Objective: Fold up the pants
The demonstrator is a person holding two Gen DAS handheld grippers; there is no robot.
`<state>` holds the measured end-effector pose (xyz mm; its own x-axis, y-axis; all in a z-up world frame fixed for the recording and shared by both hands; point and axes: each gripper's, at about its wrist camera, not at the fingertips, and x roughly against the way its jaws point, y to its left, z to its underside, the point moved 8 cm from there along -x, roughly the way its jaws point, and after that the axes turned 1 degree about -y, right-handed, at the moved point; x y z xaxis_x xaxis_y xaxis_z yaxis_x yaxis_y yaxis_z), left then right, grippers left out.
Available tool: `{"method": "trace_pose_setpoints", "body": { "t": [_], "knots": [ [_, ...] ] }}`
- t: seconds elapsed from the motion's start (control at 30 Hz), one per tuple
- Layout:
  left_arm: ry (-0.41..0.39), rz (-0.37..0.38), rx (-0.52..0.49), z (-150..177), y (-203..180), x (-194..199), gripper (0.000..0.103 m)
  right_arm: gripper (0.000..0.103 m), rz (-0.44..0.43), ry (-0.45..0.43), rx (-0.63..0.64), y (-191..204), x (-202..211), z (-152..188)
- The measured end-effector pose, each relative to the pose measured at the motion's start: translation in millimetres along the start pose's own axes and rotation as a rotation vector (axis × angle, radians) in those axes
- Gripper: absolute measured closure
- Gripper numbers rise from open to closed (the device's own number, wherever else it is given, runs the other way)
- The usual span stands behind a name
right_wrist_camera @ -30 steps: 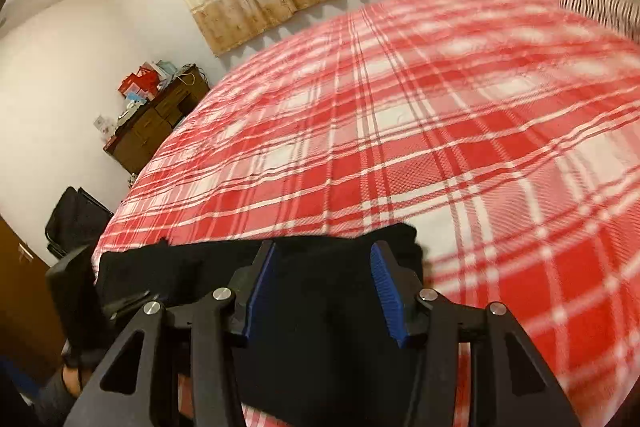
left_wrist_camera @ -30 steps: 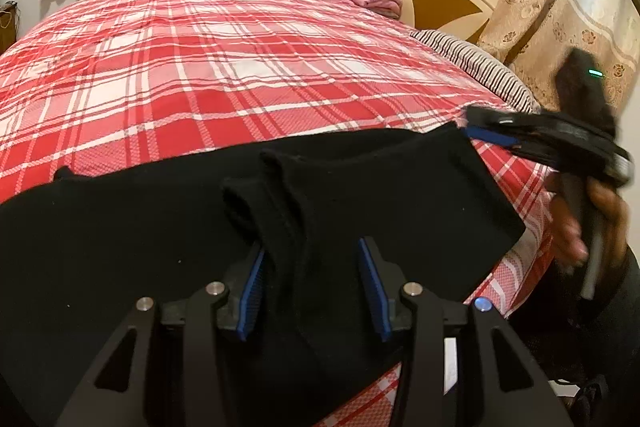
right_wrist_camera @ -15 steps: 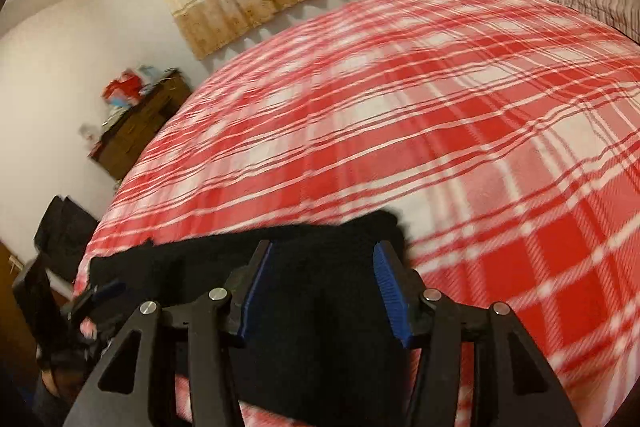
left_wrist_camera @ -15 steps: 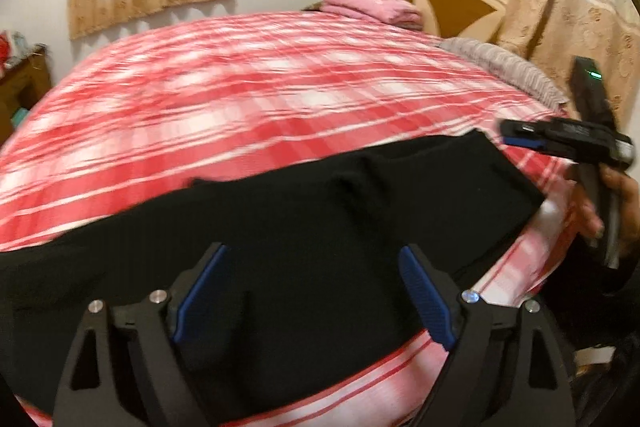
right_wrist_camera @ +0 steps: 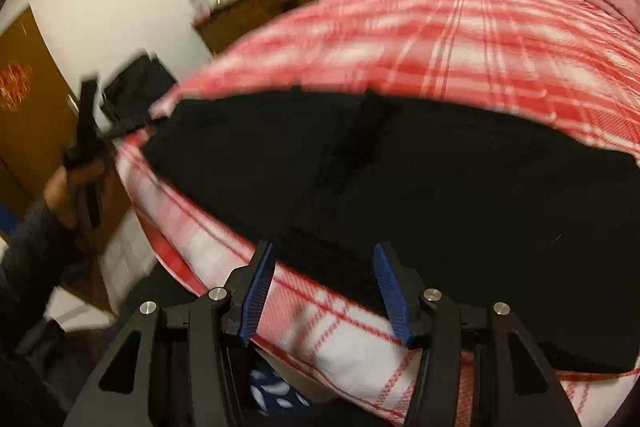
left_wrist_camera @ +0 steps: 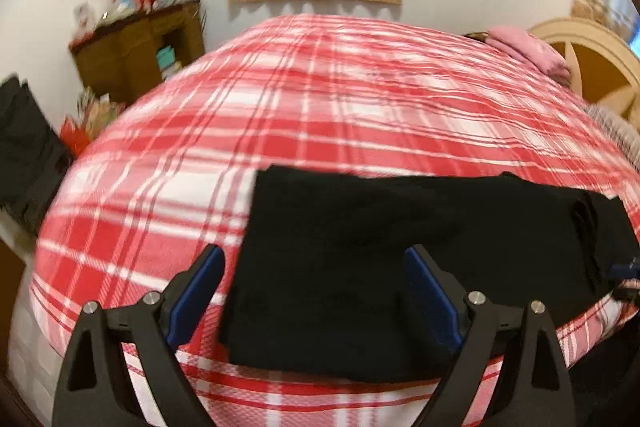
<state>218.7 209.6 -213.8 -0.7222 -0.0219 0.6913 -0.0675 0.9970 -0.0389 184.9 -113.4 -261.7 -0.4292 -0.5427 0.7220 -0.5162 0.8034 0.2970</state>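
Note:
The black pants (left_wrist_camera: 400,251) lie folded flat along the near edge of the red plaid bed (left_wrist_camera: 320,99). My left gripper (left_wrist_camera: 316,295) is open and empty, hovering just above the pants' left end. My right gripper (right_wrist_camera: 326,287) is open and empty, above the bed edge at the pants' near hem; the pants (right_wrist_camera: 400,183) fill that view. The left gripper with its hand (right_wrist_camera: 86,147) shows at the far left of the right wrist view. A bit of the right gripper (left_wrist_camera: 626,275) shows at the right edge of the left wrist view.
A wooden dresser (left_wrist_camera: 140,47) with clutter stands against the far wall. A black bag (left_wrist_camera: 24,147) sits left of the bed. Pink folded bedding (left_wrist_camera: 528,47) lies by the headboard (left_wrist_camera: 592,67). A brown door (right_wrist_camera: 24,99) is at the left.
My left gripper let go of the pants, opened wide and swung left. My right gripper also let go, pulled back off the pants and turned left. The pants now lie flat.

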Motion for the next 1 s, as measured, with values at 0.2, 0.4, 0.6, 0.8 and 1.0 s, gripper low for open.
{"method": "trace_pose_setpoints", "body": {
  "t": [0.2,0.4,0.6,0.8,1.0],
  "knots": [
    [0.024,0.041,0.057,11.1,2.2,-16.3,0.01,0.05,-0.01,-0.051,-0.025,-3.5,10.4,-5.1],
    [0.021,0.05,0.066,5.1,5.8,-14.3,0.01,0.05,0.003,-0.047,-0.012,1.7,7.8,-0.9],
    [0.024,0.033,0.05,2.4,15.3,-20.5,0.012,0.05,-0.003,-0.057,0.012,7.0,8.3,-1.2],
    [0.055,0.103,0.049,2.7,8.7,-20.1,0.018,0.05,0.0,-0.059,0.017,7.7,7.5,-0.8],
    [0.051,0.21,0.152,-0.2,12.2,-21.0,0.025,0.05,0.003,-0.057,0.024,8.9,5.3,-0.1]
  ]
}}
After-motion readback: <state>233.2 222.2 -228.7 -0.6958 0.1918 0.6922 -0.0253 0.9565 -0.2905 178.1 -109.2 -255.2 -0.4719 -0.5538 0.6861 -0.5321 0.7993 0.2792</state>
